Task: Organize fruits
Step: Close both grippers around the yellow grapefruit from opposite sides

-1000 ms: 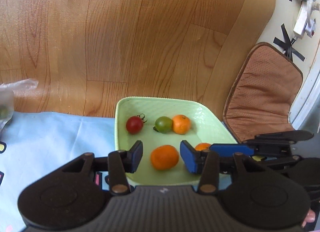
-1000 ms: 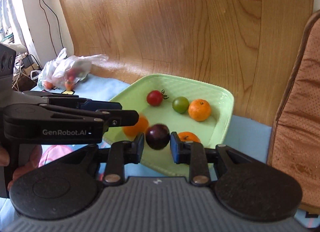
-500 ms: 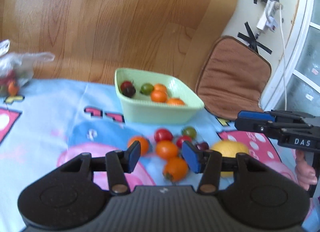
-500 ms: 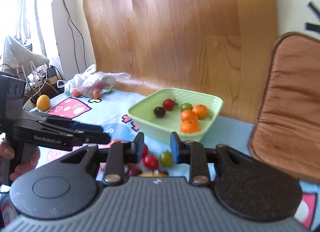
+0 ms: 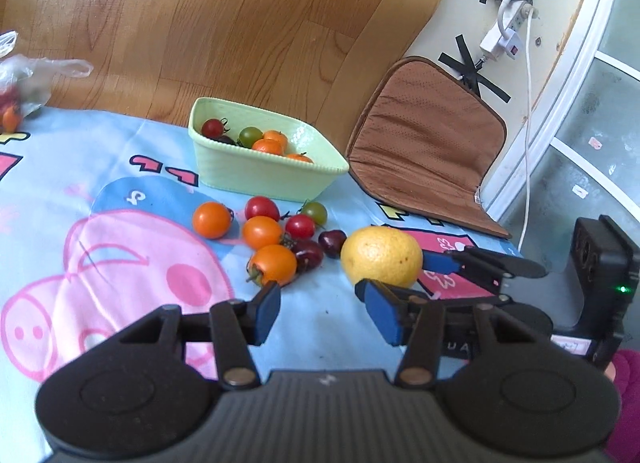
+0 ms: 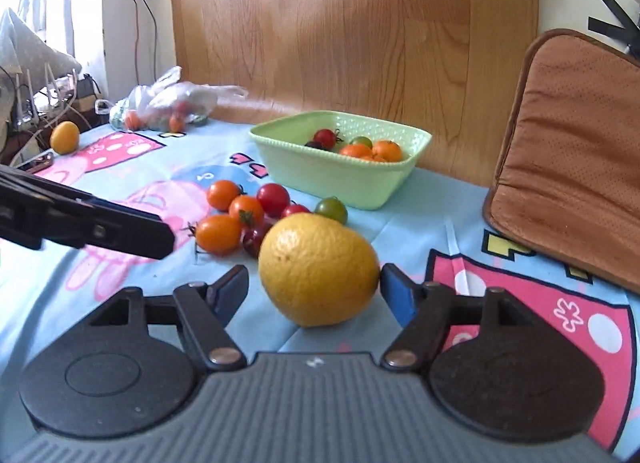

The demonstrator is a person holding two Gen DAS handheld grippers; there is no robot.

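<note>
The large round yellow citrus fruit [image 6: 318,269] sits on the cartoon-print blue cloth [image 6: 408,231] near the pale green plastic basket [image 6: 340,179], so the right gripper [image 6: 314,293], low and level with fingers wide open around it, should close gently at its widest part, while the left gripper [image 5: 320,313] hovers open, holding nothing, above the small tomatoes [image 5: 262,233]

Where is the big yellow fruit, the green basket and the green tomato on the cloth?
big yellow fruit [image 6: 318,269], right wrist view: middle of its peel.
green basket [image 6: 340,179], right wrist view: front wall.
green tomato [image 6: 331,210], right wrist view: its top, beside the basket.
</note>
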